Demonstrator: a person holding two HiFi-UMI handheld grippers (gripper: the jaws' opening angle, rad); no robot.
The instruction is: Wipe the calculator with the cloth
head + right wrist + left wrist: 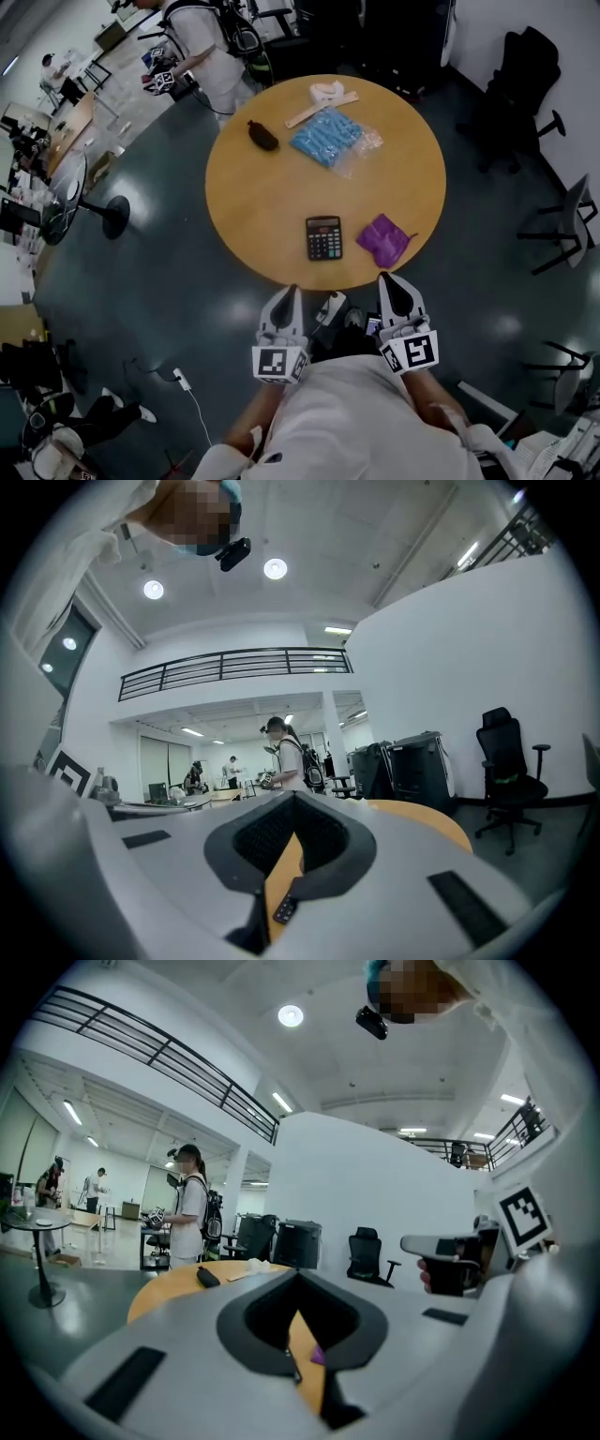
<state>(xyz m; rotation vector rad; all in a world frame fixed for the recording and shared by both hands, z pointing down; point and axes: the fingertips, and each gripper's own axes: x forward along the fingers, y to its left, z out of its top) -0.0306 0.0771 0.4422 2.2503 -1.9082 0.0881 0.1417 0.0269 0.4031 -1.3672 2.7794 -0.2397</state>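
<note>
Just right of calculator [323, 237]: cloth [383, 240], crumpled, likely soft, light; pinch a raised fold | calculator: likely rigid, may slide | left gripper [290, 291], right gripper [386, 279]: jaws together, empty

Black calculator [323, 237] flat on table; crumpled purple cloth [382, 239] just right.

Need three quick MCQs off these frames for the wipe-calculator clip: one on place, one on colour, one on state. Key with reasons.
1. In the head view, relative to the calculator, the cloth lies:
A) on top of it
B) to its right, apart
C) to its left

2. The cloth is:
A) white
B) yellow
C) purple

3. The left gripper and right gripper are:
A) both shut, empty
B) both open
C) both shut on the cloth

Key: B, a gap shows between them; C, plainly purple against the wood; A, each gripper view shows jaws together with nothing clamped.
</note>
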